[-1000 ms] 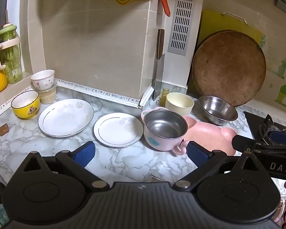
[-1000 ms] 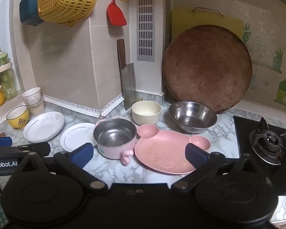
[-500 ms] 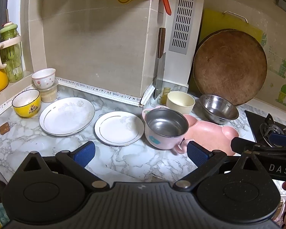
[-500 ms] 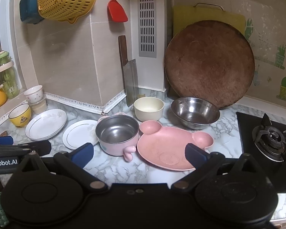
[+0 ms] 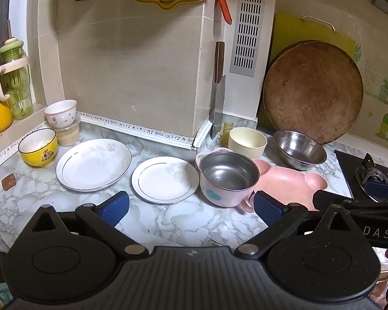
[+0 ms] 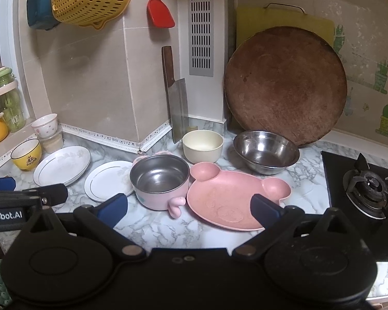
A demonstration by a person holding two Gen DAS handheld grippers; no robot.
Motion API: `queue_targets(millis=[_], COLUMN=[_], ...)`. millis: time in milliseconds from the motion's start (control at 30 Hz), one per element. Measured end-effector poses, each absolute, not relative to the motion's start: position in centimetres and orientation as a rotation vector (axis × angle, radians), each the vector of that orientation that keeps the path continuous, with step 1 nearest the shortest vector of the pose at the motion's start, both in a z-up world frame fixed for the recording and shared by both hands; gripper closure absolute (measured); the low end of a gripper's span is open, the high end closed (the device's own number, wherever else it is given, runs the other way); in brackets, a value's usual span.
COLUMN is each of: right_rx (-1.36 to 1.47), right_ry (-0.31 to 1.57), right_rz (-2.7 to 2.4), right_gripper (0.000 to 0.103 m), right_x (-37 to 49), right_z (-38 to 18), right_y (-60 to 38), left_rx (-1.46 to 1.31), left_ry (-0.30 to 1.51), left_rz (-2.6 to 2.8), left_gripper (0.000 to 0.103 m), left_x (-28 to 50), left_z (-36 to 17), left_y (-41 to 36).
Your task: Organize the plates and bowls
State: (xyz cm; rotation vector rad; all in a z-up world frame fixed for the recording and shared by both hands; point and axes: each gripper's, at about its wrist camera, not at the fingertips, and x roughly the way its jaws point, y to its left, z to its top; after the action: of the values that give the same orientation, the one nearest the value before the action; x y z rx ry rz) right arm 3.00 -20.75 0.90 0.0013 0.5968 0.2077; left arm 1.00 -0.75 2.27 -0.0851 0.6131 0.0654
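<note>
Plates and bowls sit on the marble counter; both tongs hover released, holding nothing.

We see two white plates flat side by side, large plate, small plate, pink steel-lined bowl upright touching pink bear plate, cream bowl, steel bowl, yellow bowl upright behind.

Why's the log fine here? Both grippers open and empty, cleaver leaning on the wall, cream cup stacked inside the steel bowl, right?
Not quite: the cream cup stands on the counter beside the steel bowl, not inside it, as the right wrist view shows. The rest holds.
</note>
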Motion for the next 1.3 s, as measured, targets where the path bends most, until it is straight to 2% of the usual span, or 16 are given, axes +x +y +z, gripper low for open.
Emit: queue_targets(millis=[1300], right_rx=[-0.024], right_ry=[0.591], right_rz=[0.228], right_gripper=[0.001], right_x=[4.8], right_z=[1.2], right_y=[-19.0], left_rx=[-0.115], left_ry=[0.586], left_rz=[0.086], left_gripper=[0.0], left_x=[2.6], left_z=[1.8], left_y=[1.2])
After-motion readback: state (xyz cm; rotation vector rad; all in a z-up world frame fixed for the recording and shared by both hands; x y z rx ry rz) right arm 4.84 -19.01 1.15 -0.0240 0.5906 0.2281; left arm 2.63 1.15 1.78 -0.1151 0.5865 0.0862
